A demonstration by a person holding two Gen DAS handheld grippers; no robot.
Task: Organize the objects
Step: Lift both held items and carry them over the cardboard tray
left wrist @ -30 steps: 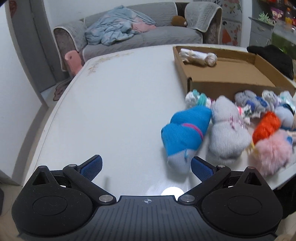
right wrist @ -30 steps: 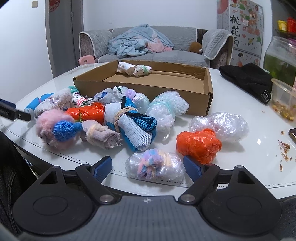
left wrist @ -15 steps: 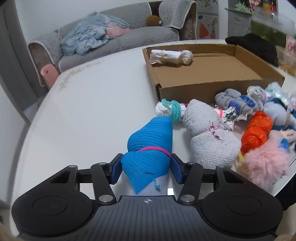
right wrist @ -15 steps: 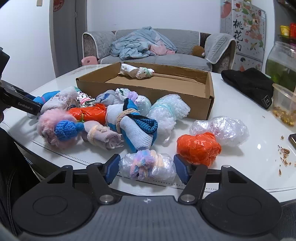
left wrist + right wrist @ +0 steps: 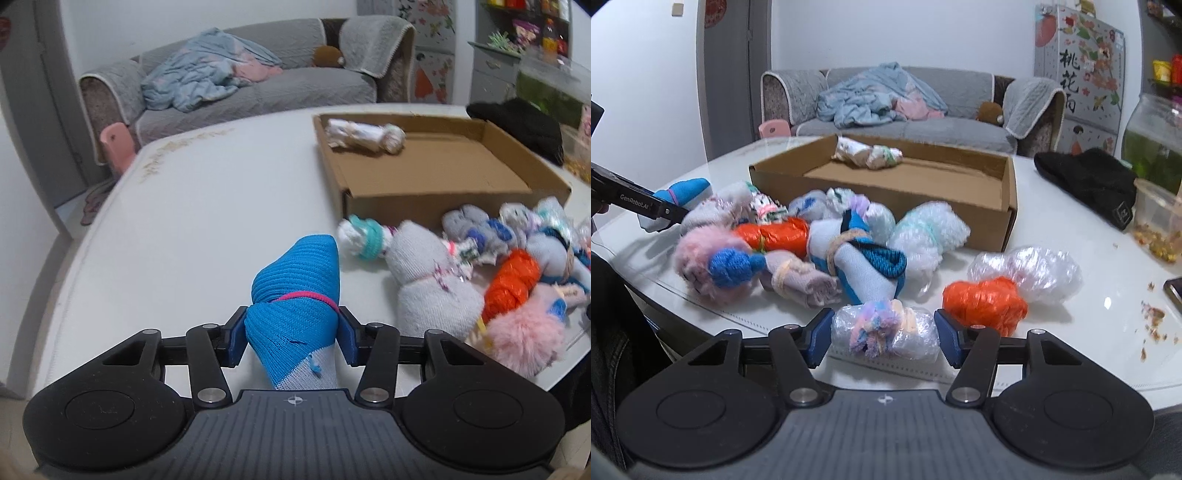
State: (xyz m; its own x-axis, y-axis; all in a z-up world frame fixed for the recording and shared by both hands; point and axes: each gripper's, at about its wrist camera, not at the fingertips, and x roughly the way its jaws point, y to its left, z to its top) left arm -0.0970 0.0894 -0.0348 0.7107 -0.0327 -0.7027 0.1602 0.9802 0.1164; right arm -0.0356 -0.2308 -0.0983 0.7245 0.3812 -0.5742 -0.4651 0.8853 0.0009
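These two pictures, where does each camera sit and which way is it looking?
Left wrist view: on the left gripper, looking down its closing fingers at the blue sock roll they press, toward the table and sofa.
Right wrist view: on the right gripper, whose closing pads press the plastic-wrapped bundle; the left gripper's arm shows at left.
Shared: the cardboard box holding one roll, the sock pile, the sofa.

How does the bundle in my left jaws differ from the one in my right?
The blue sock roll is bare knit cloth tied with a pink band; the clear-wrapped bundle is crinkly plastic over pastel yarn. The sock roll points away along the left gripper; the wrapped bundle lies crosswise in the right gripper. Shared: both sit between closing jaws, outside the cardboard box.
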